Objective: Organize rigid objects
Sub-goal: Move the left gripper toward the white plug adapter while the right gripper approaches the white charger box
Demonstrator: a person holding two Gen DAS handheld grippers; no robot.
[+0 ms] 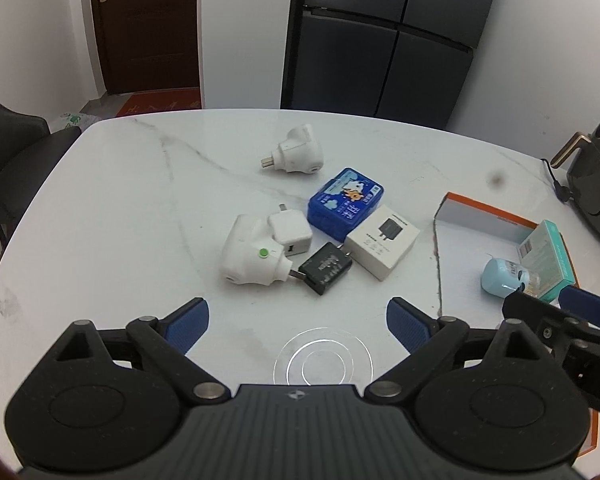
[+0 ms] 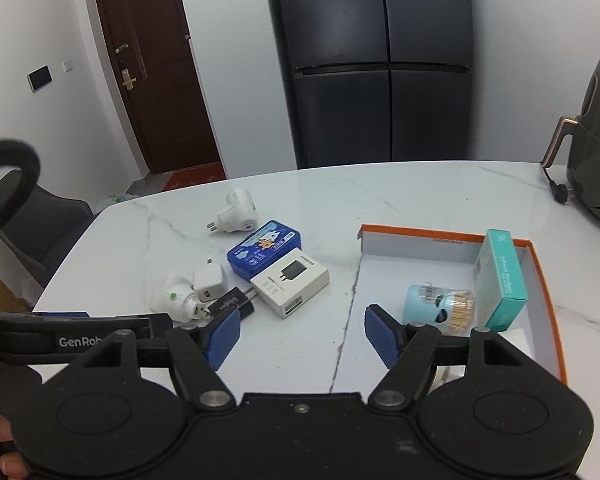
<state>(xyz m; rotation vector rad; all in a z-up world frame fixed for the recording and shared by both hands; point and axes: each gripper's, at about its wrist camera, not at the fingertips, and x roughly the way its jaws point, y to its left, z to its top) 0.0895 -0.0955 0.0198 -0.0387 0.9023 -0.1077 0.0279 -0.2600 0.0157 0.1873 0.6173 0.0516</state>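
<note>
Chargers, boxes (image 1: 383, 241) clustered mid-table; left gripper (image 1: 298, 322), right gripper (image 2: 296, 330) jaws spread, empty.

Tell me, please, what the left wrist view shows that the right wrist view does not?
Only the left wrist view shows the left gripper, open over bare table. Only the right wrist view shows the right gripper, open, and the toothpicks inside the blue holder. Both share the plugs, blue tin, white box, tray and teal box.
</note>
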